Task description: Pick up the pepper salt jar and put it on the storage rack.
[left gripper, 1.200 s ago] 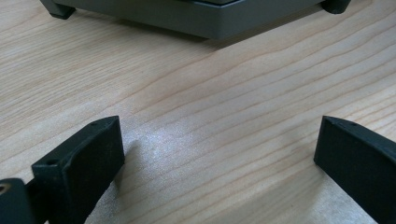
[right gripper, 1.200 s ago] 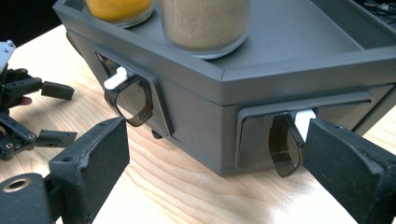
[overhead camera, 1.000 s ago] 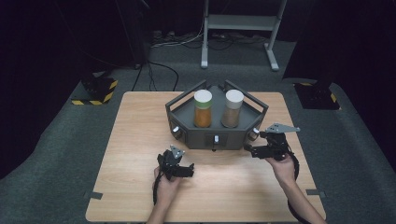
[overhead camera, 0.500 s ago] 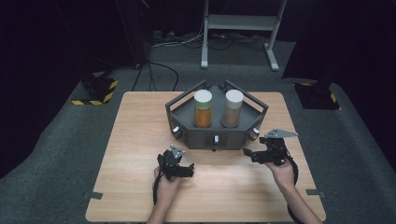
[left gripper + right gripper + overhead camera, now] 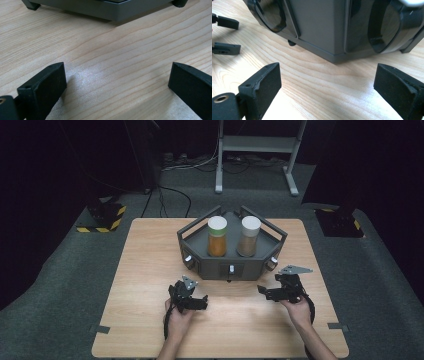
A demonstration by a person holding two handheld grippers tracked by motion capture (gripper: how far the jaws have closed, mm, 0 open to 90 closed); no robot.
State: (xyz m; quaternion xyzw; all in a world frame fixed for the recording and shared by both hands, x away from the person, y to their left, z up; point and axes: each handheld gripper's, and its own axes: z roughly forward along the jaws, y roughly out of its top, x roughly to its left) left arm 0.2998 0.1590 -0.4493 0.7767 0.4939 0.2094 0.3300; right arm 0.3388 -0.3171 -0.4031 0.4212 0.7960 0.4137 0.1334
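Your left gripper (image 5: 202, 301) and right gripper (image 5: 263, 291), jaws wide and empty, flank the desk's (image 5: 150, 270) near edge, facing the jar rack (image 5: 231, 265) for approach.

We hold the left gripper (image 5: 200, 301) and right gripper (image 5: 264, 291) low over the wooden table (image 5: 145, 270), jaws pointing toward each other, the grey rack (image 5: 220, 267) just beyond them carrying an orange jar (image 5: 217, 237) beside a brown jar (image 5: 248, 237).

Dark grey rack (image 5: 231, 266), orange jar (image 5: 217, 237) and brown jar (image 5: 248, 237) with white lids, pale striped-grain wooden table (image 5: 150, 270), black grippers.
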